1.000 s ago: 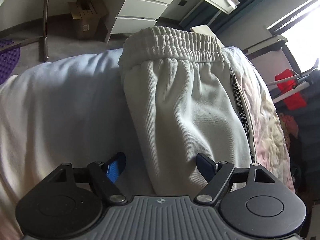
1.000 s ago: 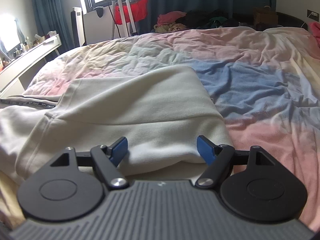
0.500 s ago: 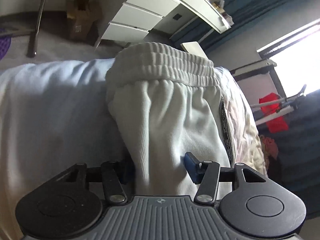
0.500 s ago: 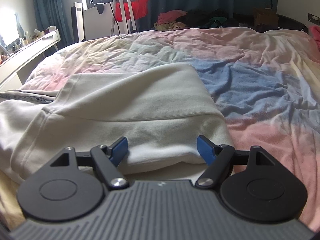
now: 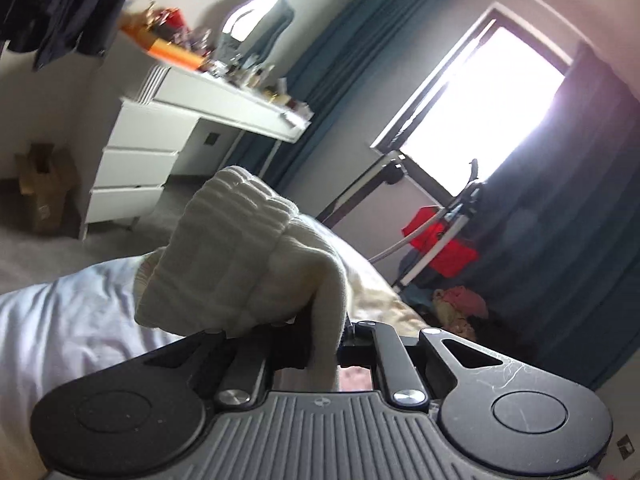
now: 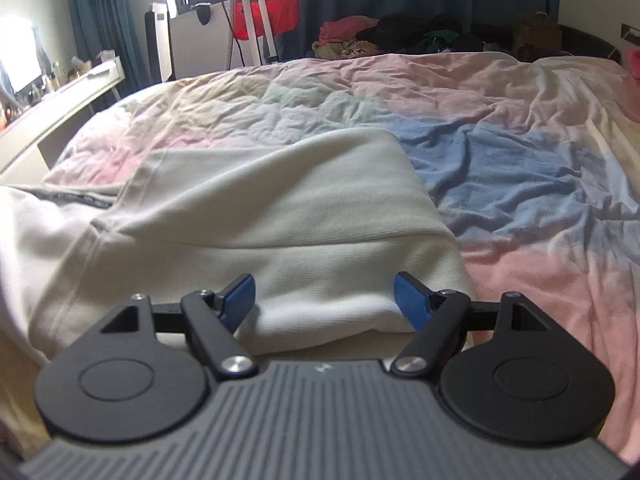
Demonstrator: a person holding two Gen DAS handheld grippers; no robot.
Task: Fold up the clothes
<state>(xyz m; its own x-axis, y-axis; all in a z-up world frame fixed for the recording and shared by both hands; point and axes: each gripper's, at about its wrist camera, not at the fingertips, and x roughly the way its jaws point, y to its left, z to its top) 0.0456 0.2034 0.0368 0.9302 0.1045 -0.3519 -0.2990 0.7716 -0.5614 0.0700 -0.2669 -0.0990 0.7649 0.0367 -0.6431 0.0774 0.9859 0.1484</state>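
Cream sweatpants (image 6: pixel 280 216) lie partly folded on the bed, with a black printed side stripe (image 6: pixel 76 199) at the left. My left gripper (image 5: pixel 316 344) is shut on the pants' ribbed elastic waistband (image 5: pixel 236 256) and holds it bunched up above the bed; its fingertips are hidden in the cloth. My right gripper (image 6: pixel 325 300) is open, its blue pads (image 6: pixel 412 300) astride the near folded edge of the pants, low over the bed.
The bed has a rumpled pink, blue and yellow cover (image 6: pixel 500 184) and a white sheet (image 5: pixel 60 320). A white desk with drawers (image 5: pixel 136 160) stands beyond the bed's edge. A drying rack with a red garment (image 5: pixel 444 244) and a clothes pile (image 6: pixel 392 36) stand by the curtains.
My left gripper has shut on the waistband and lifted it, tilting upward toward the window. The right gripper has stayed open in place over the folded edge.
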